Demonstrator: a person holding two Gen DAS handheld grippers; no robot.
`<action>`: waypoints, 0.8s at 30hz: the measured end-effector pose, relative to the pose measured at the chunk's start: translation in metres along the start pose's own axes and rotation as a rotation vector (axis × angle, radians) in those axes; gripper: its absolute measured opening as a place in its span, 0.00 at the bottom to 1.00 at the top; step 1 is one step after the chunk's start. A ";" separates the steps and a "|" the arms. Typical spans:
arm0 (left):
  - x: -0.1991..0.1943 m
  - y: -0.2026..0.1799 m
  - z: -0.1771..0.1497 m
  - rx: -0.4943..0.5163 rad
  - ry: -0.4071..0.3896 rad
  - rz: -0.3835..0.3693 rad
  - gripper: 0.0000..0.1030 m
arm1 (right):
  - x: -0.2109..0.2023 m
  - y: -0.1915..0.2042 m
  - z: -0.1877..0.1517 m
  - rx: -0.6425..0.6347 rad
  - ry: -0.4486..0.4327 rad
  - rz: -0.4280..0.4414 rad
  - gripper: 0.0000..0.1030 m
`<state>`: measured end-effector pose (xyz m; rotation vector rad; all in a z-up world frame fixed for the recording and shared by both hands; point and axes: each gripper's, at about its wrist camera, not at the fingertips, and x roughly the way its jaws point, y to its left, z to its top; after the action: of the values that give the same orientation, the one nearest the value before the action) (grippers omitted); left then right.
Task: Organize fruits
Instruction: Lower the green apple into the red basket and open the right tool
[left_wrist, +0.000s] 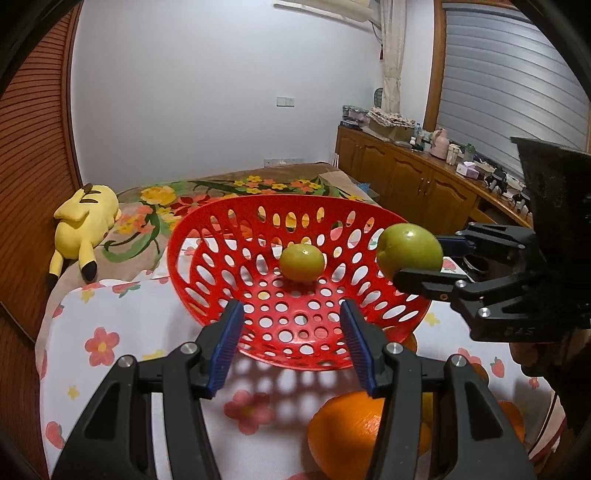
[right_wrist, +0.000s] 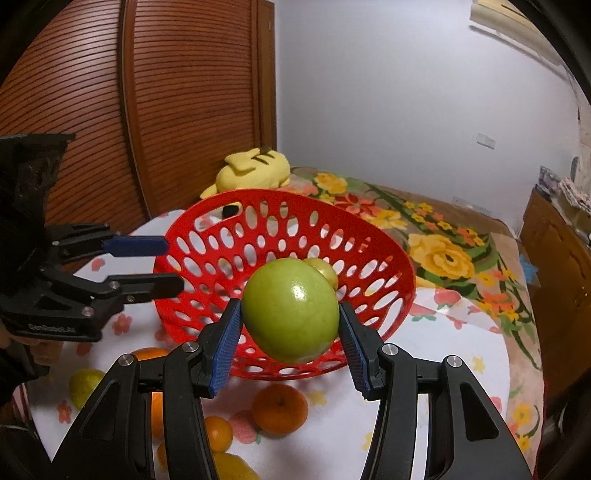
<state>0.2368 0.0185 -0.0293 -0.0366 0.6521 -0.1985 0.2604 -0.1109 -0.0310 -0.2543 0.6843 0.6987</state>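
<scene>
While the right gripper (right_wrist: 290, 325) clamps the green apple (right_wrist: 290, 310) just above the red basket's (right_wrist: 388, 254) near rim, the bowl lies directly ahead and below; the left gripper (left_wrist: 291, 347) hangs empty.

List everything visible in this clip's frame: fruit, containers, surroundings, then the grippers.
basket: one, red, perforated, tilted on the cloth
green fruit in basket: one, small, on the basket floor
held green fruit: one, larger, over the basket's near rim
oranges: several, on the cloth beside the basket; exact count unclear
yellow fruit: at least one, by the oranges
cloth: one, white, flowered
plush toy: one, yellow, on the bed
cabinet: one, wooden, cluttered top
left gripper: open, empty
right gripper: shut on the larger fruit
</scene>
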 end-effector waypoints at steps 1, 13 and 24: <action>0.000 0.001 0.000 -0.001 -0.001 0.001 0.52 | 0.002 0.001 0.000 -0.004 0.007 0.003 0.51; -0.012 0.011 -0.005 -0.010 -0.021 0.009 0.63 | 0.026 0.015 0.004 -0.044 0.098 0.045 0.51; -0.020 0.020 -0.014 -0.024 -0.025 0.012 0.65 | 0.036 0.023 0.004 -0.062 0.155 0.052 0.51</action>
<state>0.2160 0.0423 -0.0302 -0.0580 0.6296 -0.1781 0.2672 -0.0742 -0.0516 -0.3509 0.8200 0.7563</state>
